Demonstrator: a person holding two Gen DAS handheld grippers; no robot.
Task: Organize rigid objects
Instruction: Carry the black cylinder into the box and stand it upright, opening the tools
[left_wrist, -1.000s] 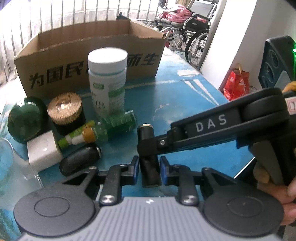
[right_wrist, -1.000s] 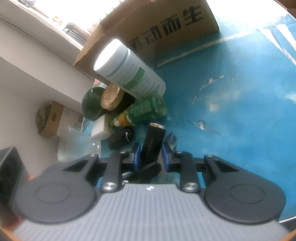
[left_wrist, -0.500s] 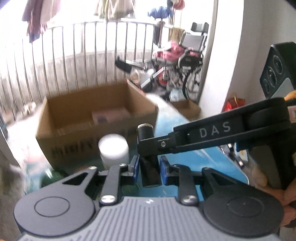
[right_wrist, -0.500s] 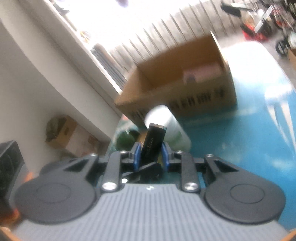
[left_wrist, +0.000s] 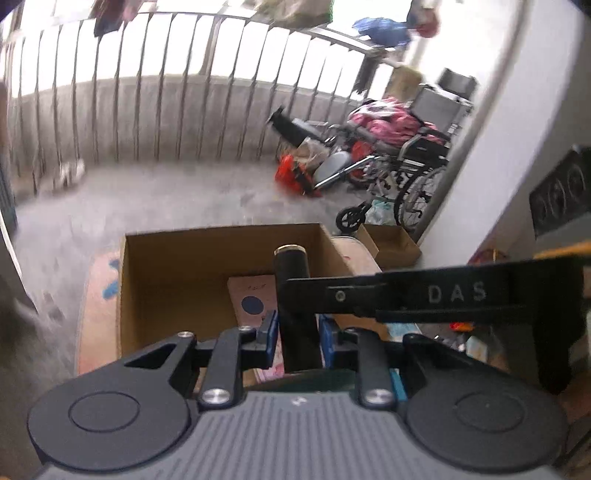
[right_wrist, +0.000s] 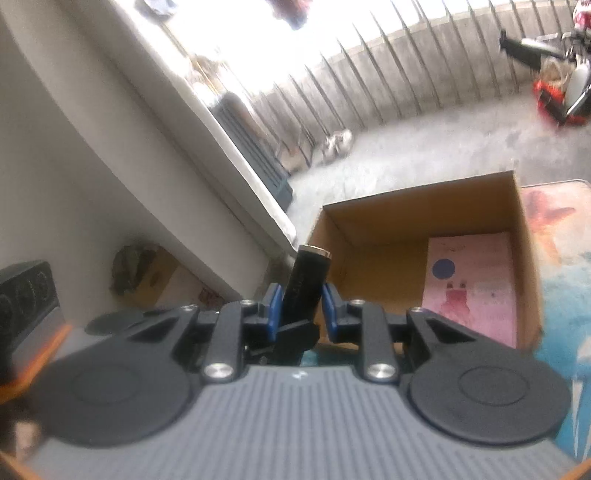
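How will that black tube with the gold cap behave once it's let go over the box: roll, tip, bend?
The black tube looks rigid: it stays straight between the left hand-held gripper and the right hand-held gripper. Being round, it will probably roll if dropped sideways into the cardboard box. Being narrow and tall, it would likely tip if stood upright.

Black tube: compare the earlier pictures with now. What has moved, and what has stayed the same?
The black tube was lifted off the table, away from the bottles, and carried toward the open cardboard box. Unchanged: left gripper and right gripper both stay clamped on it.
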